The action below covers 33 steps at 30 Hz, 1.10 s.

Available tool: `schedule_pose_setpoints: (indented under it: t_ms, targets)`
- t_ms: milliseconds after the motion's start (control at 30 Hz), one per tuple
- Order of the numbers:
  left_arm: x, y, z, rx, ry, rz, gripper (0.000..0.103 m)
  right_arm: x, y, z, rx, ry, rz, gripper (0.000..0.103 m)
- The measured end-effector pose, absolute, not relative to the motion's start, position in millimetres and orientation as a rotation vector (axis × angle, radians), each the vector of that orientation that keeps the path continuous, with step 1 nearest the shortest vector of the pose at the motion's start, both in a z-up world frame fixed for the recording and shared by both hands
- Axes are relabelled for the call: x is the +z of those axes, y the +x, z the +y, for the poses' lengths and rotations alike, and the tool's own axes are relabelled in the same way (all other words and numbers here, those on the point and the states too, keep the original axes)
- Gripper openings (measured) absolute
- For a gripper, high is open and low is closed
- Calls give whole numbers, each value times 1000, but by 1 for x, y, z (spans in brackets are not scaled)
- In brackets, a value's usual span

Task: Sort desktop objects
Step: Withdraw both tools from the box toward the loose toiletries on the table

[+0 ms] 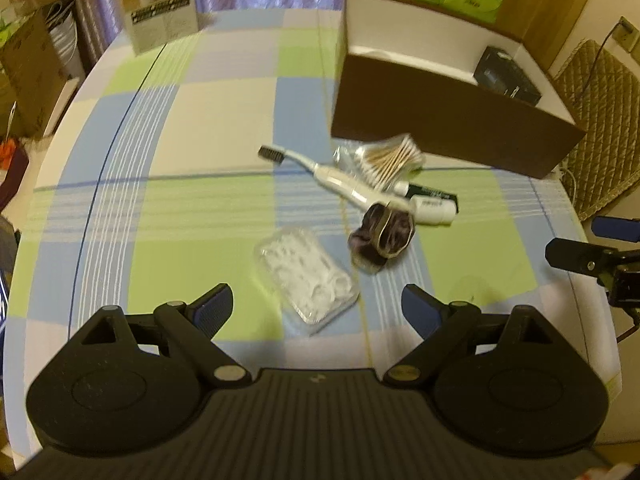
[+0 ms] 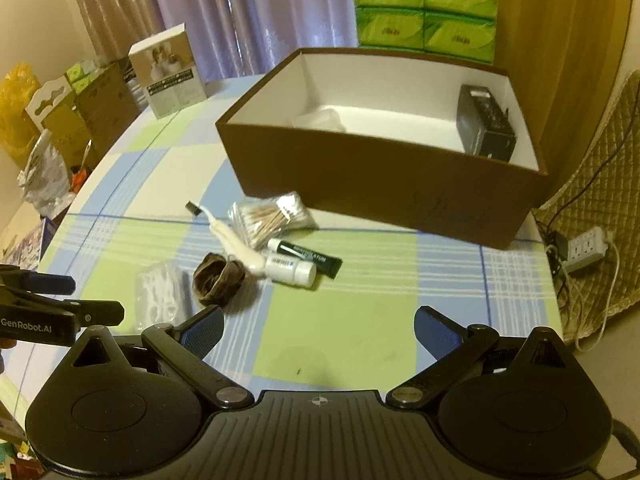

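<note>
Left gripper: I am holding it above the near part of the table, jaws standing wide, nothing between them. Its blue fingertips are framing the near end of the clear floss-pick case.
Right gripper: I am hovering it over a green square of the checked tablecloth, jaws spread wide and gripping nothing. In the left wrist view it is showing at the far right edge.
Floss-pick case: it is lying flat on the cloth, nearest to my left fingers, just left of the scrunchie.
Scrunchie: dark and crumpled, it is sitting near the handle end of the toothbrush and the white bottle.
Toothbrush: white, with dark bristles pointing far and left, it is lying slanted, its handle running toward the bottle.
Cotton swabs: a clear bag of them is resting against the toothbrush, just near of the brown box.
White bottle: it is lying on its side, touching the dark green tube just beyond it.
Brown box: open, white inside, it is standing on the far right of the table, with a black box sitting in its right end.
Background: green tissue packs are stacked beyond the box; a white carton is standing at the far left.
</note>
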<state>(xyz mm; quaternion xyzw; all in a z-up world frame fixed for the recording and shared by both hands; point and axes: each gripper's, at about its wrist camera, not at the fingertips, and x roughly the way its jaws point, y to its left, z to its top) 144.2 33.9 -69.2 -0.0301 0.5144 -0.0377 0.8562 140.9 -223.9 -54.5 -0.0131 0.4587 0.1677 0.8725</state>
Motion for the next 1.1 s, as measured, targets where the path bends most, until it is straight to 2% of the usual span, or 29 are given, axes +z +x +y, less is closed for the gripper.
schedule_pose_setpoints:
  t_ms: [567, 1100]
  targets:
    - [-105, 147, 30, -45, -84, 1126, 89, -93, 150, -221, 321, -29, 1038, 99]
    - [-140, 190, 24, -26, -43, 1144, 87, -112, 175, -246, 224, 15, 1071, 99]
